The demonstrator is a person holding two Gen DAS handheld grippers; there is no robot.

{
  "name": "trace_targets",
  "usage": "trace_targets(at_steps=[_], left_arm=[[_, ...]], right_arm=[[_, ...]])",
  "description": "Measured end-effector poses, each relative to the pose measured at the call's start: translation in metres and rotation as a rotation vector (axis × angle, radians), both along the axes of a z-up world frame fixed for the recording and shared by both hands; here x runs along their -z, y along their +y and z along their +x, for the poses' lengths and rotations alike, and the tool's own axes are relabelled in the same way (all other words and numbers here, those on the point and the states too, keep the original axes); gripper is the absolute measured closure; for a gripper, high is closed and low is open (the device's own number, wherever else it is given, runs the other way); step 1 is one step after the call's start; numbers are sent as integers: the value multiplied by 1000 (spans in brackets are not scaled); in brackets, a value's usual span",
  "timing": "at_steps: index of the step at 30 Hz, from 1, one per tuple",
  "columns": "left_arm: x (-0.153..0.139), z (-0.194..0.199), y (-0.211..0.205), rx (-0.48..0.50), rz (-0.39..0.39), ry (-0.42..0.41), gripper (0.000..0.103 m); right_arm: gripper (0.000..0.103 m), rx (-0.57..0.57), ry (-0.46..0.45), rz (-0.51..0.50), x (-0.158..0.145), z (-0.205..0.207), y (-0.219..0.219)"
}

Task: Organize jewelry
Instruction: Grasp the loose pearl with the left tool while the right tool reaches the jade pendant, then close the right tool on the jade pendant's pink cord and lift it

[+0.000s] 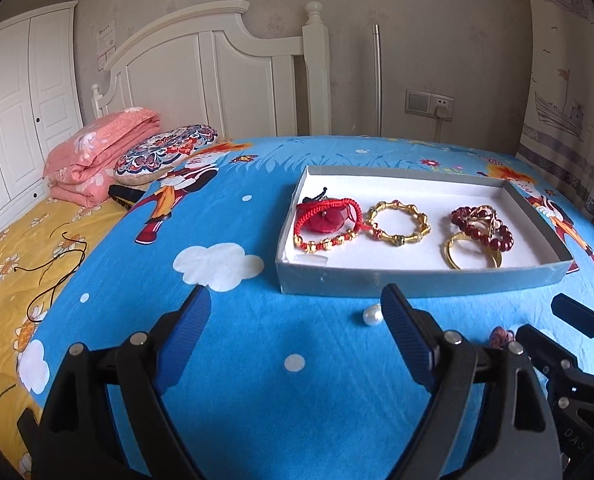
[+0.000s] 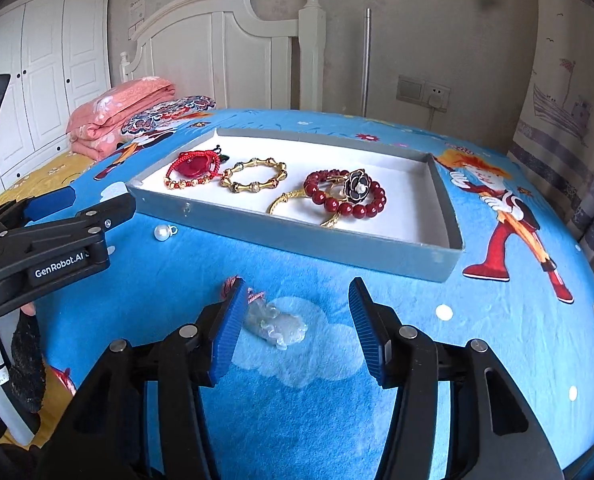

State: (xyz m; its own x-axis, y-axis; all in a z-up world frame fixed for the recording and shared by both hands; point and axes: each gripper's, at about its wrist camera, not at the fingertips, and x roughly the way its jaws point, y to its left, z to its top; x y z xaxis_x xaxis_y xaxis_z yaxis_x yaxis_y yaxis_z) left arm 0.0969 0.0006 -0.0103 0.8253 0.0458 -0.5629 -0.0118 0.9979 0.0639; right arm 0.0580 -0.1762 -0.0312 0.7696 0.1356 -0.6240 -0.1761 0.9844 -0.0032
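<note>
A grey shallow box (image 1: 417, 282) (image 2: 297, 236) with a white lining lies on the blue bedspread. It holds a red cord bracelet with a red disc (image 1: 327, 222) (image 2: 193, 168), a gold bamboo bangle (image 1: 399, 222) (image 2: 255, 180), a dark red bead bracelet with a black flower brooch (image 1: 483, 226) (image 2: 347, 192), and a gold bangle (image 1: 471, 256). A loose pearl (image 1: 369, 315) (image 2: 161, 233) lies in front of the box. A pale jade pendant with a pink cord (image 2: 275, 326) lies between my right gripper's fingers. My left gripper (image 1: 297, 304) is open just left of the pearl. My right gripper (image 2: 297, 300) is open.
A folded pink quilt (image 1: 97, 152) and a patterned cushion (image 1: 165, 154) lie at the bed's head. A black cord (image 1: 53, 268) lies on the yellow sheet at the left. The white headboard (image 1: 217, 76) and a wall socket (image 1: 429, 104) stand behind.
</note>
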Motion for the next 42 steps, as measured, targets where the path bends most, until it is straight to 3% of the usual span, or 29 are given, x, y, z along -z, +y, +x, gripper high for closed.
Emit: trace_targets(at_steps=[10, 13, 15, 23, 26, 29, 31, 33, 36, 37, 38, 42], left_arm=[[15, 1, 7, 3, -1, 43, 19], [16, 0, 5, 6, 3, 43, 19], [16, 0, 5, 6, 0, 47, 19], [13, 4, -15, 54, -8, 53, 19], [12, 13, -24, 72, 0, 89, 19], [12, 24, -33, 79, 14, 122, 32], [16, 32, -40, 96, 20, 167, 48], [22, 37, -41, 105, 17, 202, 58], [22, 36, -39, 105, 13, 198, 62], [23, 35, -39, 107, 18, 191, 79], [23, 33, -41, 113, 26, 183, 87], [24, 26, -41, 103, 37, 149, 90]], right_arm=[[51, -80, 20, -7, 11, -2, 18], [63, -100, 9, -13, 12, -10, 20], [78, -113, -1, -29, 12, -15, 22], [79, -80, -3, -15, 12, -14, 19], [79, -72, -3, -5, 12, -14, 18], [79, -73, -8, 3, 12, -16, 16], [79, -75, -11, 10, 13, -17, 15], [79, -75, -14, 16, 13, -18, 14], [79, -71, -20, 13, 14, -17, 15], [79, -69, -23, 7, 14, -17, 16], [79, -66, -26, 4, 14, -18, 16], [83, -68, -36, -7, 14, -20, 18]])
